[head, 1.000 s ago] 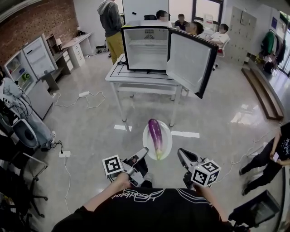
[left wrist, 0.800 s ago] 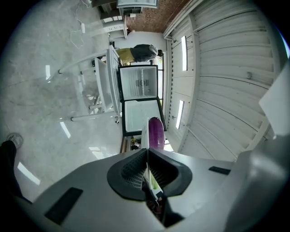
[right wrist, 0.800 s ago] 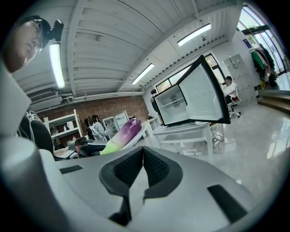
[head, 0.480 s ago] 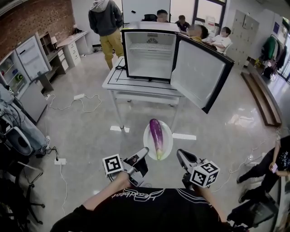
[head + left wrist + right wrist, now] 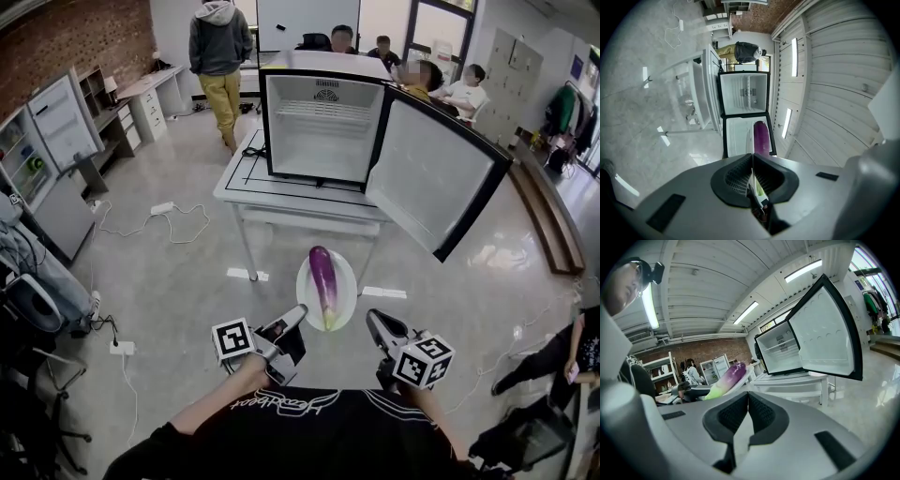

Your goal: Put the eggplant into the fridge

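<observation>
Eggplant (image 5: 323, 281) lies loose on a white plate (image 5: 304, 281), well short of the open mini fridge (image 5: 323, 127). Left gripper (image 5: 298, 313) and right gripper (image 5: 373, 319) each clamp the plate's rim; any tilt could roll the eggplant off.

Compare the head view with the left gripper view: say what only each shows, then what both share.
Head view only: the right hand-held gripper at the plate's right edge, and the holder's black shirt. Left gripper view only: the left hand-held gripper's jaws shut on the plate's rim, and ceiling light strips. Both: the eggplant on the plate, the open fridge on its table, a standing person.
</observation>
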`<state>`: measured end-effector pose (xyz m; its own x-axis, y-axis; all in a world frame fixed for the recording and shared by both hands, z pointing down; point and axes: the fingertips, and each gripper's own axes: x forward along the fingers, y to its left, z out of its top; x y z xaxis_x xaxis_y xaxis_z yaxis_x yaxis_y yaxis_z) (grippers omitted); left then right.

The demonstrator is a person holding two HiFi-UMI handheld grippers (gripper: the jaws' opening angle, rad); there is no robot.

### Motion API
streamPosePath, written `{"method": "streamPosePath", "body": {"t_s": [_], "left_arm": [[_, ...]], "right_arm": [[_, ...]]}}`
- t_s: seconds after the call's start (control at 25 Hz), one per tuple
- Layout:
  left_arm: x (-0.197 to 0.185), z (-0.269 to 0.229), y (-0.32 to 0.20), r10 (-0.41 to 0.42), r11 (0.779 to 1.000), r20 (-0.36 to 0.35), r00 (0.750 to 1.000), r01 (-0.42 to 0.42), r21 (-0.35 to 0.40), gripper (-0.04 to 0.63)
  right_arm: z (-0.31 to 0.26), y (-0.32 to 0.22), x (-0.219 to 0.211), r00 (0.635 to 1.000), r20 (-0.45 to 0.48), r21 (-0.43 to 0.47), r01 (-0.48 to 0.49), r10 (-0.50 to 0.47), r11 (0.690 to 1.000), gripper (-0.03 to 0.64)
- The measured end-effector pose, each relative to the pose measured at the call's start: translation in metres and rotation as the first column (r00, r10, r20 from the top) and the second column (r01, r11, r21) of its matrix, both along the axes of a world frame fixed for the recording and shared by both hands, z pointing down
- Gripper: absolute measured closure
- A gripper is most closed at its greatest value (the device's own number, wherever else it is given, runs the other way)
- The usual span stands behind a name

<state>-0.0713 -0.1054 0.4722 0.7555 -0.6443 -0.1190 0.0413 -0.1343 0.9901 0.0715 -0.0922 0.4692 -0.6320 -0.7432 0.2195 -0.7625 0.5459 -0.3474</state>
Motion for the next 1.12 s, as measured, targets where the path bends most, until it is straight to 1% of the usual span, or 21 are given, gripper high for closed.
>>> {"method": "streamPosePath", "body": {"t_s": [0.32,0.56,0.76,0.88,1.12], "left_arm": [[-0.023,0.007,-0.034,-0.026,1.0,-0.003,1.0,0.026,0.004,0.574],[-0.026,0.007,-0.035,-0.035,0.999,-0.013,0.999,0.035,0.003,0.574],[-0.032,0.013,-0.029,-0.047,0.999,-0.016,0.999,0.047,-0.016,0.574],[-0.034,0.014,-0.029,-0.057,0.998,-0.016,0.998,0.057,-0.027,0.572],[-0.039,0.013,-0.038,-0.077,0.997,-0.005,0.997,0.077,-0.021,0.573]], "right_arm": [[0.005,-0.034,-0.02,1.0,-0.002,0.011,0.014,-0.014,1.0,0.609],[0.005,-0.036,-0.02,1.0,-0.005,0.01,0.014,-0.014,1.0,0.609],[0.009,-0.031,-0.023,1.0,-0.005,0.0,0.014,-0.014,1.0,0.609],[0.009,-0.032,-0.025,1.0,-0.001,-0.003,0.023,-0.023,1.0,0.609],[0.01,-0.043,-0.03,0.999,0.006,-0.005,0.046,-0.046,0.999,0.609]]}}
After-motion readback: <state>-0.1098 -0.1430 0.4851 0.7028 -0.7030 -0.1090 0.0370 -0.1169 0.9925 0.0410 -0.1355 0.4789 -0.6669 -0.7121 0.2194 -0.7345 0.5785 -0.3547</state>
